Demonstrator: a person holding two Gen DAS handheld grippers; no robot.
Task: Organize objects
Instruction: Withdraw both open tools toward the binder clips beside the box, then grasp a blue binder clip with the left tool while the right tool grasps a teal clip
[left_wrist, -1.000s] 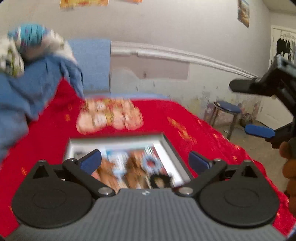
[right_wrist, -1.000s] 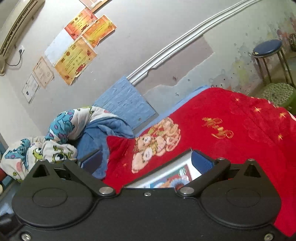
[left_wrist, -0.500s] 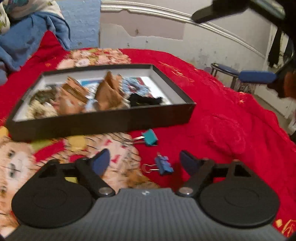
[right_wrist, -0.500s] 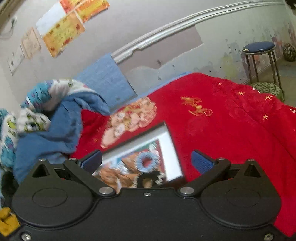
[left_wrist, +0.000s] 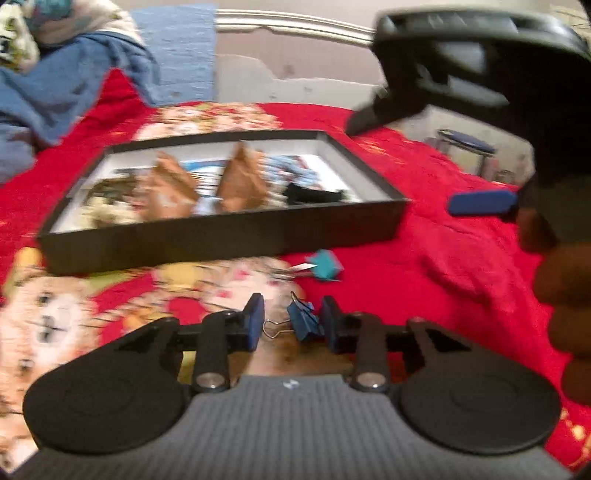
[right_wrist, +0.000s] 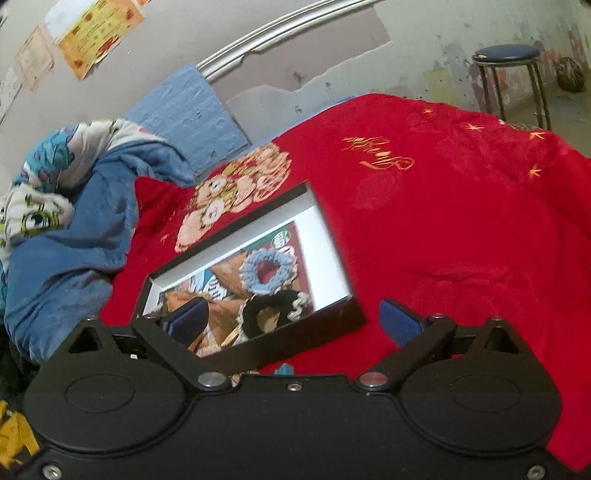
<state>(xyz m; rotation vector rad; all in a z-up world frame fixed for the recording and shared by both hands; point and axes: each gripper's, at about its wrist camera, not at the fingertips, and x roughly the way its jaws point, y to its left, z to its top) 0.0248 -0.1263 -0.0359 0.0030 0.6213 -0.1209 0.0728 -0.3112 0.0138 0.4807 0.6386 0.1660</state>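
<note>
A blue binder clip (left_wrist: 302, 320) lies on the red bedspread between the fingers of my left gripper (left_wrist: 291, 323). The jaws stand narrow around it, the right pad touching it and a gap left at its wire handle. A teal binder clip (left_wrist: 324, 264) lies just beyond. A shallow black box (left_wrist: 221, 230) holds brown paper pieces, a black scrunchie and a blue scrunchie (right_wrist: 267, 270). My right gripper (right_wrist: 293, 319) is open and empty above the box's (right_wrist: 332, 314) near right corner; it also shows at the right of the left wrist view (left_wrist: 480, 203).
A blue blanket (right_wrist: 66, 236) is piled at the left of the bed. A blue-topped stool (right_wrist: 508, 55) stands beyond the bed's right edge. The red bedspread (right_wrist: 461, 240) stretches right of the box.
My left gripper has dropped to the bedspread and narrowed its jaws around the blue binder clip. My right gripper has moved lower, closer over the box's right end.
</note>
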